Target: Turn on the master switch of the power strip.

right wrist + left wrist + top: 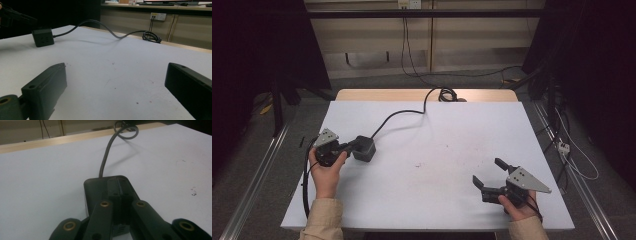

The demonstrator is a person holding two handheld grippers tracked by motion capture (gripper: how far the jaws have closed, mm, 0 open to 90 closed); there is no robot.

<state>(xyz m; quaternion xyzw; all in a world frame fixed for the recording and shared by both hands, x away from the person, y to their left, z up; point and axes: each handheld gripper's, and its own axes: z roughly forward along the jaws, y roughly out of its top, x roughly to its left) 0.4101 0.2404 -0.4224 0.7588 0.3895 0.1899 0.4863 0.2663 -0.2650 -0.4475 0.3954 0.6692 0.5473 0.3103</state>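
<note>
Left gripper (351, 146) sits at the left of the white tabletop (437, 150), fingers closed together with tips touching the near top of the black power cube (364, 148), likely pinning it steady; nothing is gripped between them. The cube's cable (399, 115) runs to the far edge and coils there. Left hand (326, 170) holds the gripper level, pointing right. Right gripper (489, 177) rests near right, well apart from the cube, 2 fingers spread wide and empty, probably waiting. Right hand (517, 207) grips from behind, pointing left.
</note>
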